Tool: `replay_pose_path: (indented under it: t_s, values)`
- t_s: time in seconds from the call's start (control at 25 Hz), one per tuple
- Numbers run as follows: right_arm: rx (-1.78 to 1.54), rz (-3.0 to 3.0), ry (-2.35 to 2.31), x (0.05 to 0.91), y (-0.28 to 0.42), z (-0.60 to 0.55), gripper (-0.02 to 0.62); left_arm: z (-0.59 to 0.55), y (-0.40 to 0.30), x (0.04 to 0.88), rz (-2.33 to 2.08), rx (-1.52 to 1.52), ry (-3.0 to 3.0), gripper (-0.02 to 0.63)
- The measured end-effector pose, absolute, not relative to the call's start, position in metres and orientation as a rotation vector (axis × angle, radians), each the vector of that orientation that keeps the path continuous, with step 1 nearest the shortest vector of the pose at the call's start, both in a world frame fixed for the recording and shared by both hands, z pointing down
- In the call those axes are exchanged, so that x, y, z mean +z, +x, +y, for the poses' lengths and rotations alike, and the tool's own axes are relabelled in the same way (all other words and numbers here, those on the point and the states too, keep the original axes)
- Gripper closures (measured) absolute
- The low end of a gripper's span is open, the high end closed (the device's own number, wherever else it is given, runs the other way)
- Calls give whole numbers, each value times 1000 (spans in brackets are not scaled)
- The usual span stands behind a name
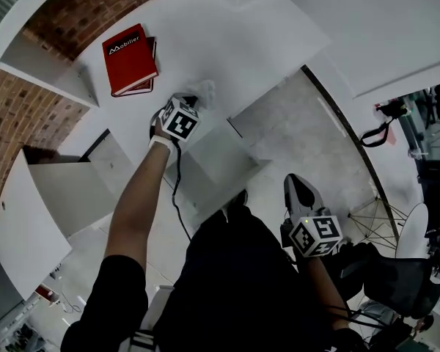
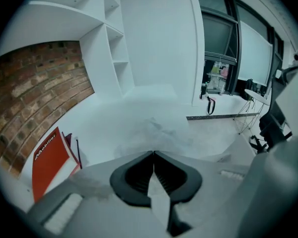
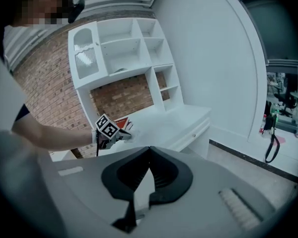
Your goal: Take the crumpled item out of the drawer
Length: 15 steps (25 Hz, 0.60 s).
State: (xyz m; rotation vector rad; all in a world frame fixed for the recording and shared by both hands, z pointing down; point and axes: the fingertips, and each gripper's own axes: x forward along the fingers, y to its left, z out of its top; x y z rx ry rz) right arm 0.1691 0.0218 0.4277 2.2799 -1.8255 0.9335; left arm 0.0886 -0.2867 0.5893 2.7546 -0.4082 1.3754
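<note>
A white crumpled item [image 1: 204,92] hangs at the tips of my left gripper [image 1: 193,101], just above the white desk top [image 1: 227,42]. In the left gripper view the left gripper [image 2: 153,155] has its jaws closed together, and the item [image 2: 151,130] shows as a pale blurred smudge right ahead of them. The right gripper view shows that same gripper [image 3: 120,134] with the white item [image 3: 126,134] at its tip. The open drawer [image 1: 216,160] lies below and behind it, under my left arm. My right gripper [image 1: 295,185] [image 3: 149,151] hangs shut and empty over the floor to the right.
A red book [image 1: 130,59] [image 2: 48,162] lies on the desk to the left of the item. White shelves [image 3: 124,48] rise behind the desk against a brick wall. An open white cabinet door [image 1: 29,211] stands at the left, and a black strap [image 1: 378,130] lies at the right.
</note>
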Motion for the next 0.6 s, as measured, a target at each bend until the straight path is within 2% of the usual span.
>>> replay_pose_path:
  t_s: [0.4,0.6]
  values:
    - [993,-1731,2348,439,177,49,592,-282,105,643,-396,1542,2709,580]
    - [1003,-1749,2343,442,178,49,592,-284,107,637,-453,1498,2719,468]
